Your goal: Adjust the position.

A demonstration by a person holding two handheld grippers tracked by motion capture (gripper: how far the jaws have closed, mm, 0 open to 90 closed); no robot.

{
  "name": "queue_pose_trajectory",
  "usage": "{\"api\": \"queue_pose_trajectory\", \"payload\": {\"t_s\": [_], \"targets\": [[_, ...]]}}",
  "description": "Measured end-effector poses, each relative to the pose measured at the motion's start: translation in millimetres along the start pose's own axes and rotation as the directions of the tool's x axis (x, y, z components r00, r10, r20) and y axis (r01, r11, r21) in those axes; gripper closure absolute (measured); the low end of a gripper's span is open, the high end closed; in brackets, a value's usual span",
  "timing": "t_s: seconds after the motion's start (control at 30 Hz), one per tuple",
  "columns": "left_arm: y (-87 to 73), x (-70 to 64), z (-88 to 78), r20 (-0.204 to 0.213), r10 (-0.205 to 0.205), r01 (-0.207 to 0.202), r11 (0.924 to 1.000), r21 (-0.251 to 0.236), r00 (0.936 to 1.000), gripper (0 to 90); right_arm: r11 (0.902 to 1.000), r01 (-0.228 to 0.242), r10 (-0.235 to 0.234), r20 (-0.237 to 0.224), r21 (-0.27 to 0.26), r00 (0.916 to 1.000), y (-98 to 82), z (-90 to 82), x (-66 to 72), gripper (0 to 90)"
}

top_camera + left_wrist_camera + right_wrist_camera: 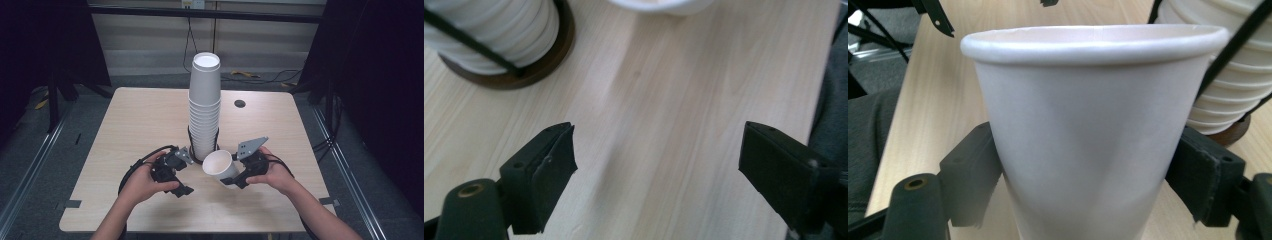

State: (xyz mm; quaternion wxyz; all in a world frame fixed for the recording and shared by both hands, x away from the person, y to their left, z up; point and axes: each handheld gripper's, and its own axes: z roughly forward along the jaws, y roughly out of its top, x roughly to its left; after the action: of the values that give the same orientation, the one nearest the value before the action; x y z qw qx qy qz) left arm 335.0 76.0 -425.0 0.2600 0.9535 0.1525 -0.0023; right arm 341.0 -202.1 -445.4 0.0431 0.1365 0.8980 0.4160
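One paper cup [218,168] is off the stack [204,112], clamped in the right tongs [231,181] just above the counter [140,120]. The left tongs [181,175] gape, empty. Setting it down remains.

A pale wood-grain table [135,125] with rounded corners, and there's a small dark round hole [240,103] set into its top toward the far right. Standing on it at the middle is a round dark wooden base [536,70], and on that base rises a tall stack of white paper cups [204,107], held between thin black upright rods. The stack is upright and sits toward the near half of the table. The wood around the base lies bare, light streaks running along the grain.
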Motion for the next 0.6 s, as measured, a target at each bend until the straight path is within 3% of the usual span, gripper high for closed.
{"api": "queue_pose_trajectory", "payload": {"t_s": [0.17, 0.27, 0.4, 0.5, 0.6], "targets": [[-5.9, 1.1, 1.4, -0.017, -0.047, 0.047, 0.9986, -0.025, 0.9988, 14.6, 0.9995, -0.013, 0.014, 0.011, -0.029, 0.9998, -7.7, 4.1, -4.3, 20.0], [-8.6, 1.8, 4.9, -0.024, -0.033, 0.033, 0.9994, -0.012, 0.9991, 14.6, 0.9984, -0.032, 0.032, 0.015, -0.048, 0.9994, -11.1, 5.6, -5.0, 19.7], [-10.6, 0.6, 9.3, -0.051, -0.049, 0.049, 0.9988, -0.005, 0.9975, 14.8, 0.9972, -0.027, 0.029, 0.019, -0.069, 0.9994, -14.5, 4.8, -5.4, 19.3], [-12.4, 1.6, 10.7, -0.041, -0.051, 0.05, 0.9983, -0.028, 0.9978, 14.8, 0.9954, -0.033, 0.036, 0.028, -0.09, 0.999, -19.2, 2.4, -5.6, 19.2], [-14.6, 2.1, 12.4, -0.04, -0.044, 0.043, 0.9989, -0.02, 0.9982, 14.8, 0.9931, -0.046, 0.049, 0.022, -0.108, 0.9986, -23.7, -0.1, -6.0, 19.1]]}}
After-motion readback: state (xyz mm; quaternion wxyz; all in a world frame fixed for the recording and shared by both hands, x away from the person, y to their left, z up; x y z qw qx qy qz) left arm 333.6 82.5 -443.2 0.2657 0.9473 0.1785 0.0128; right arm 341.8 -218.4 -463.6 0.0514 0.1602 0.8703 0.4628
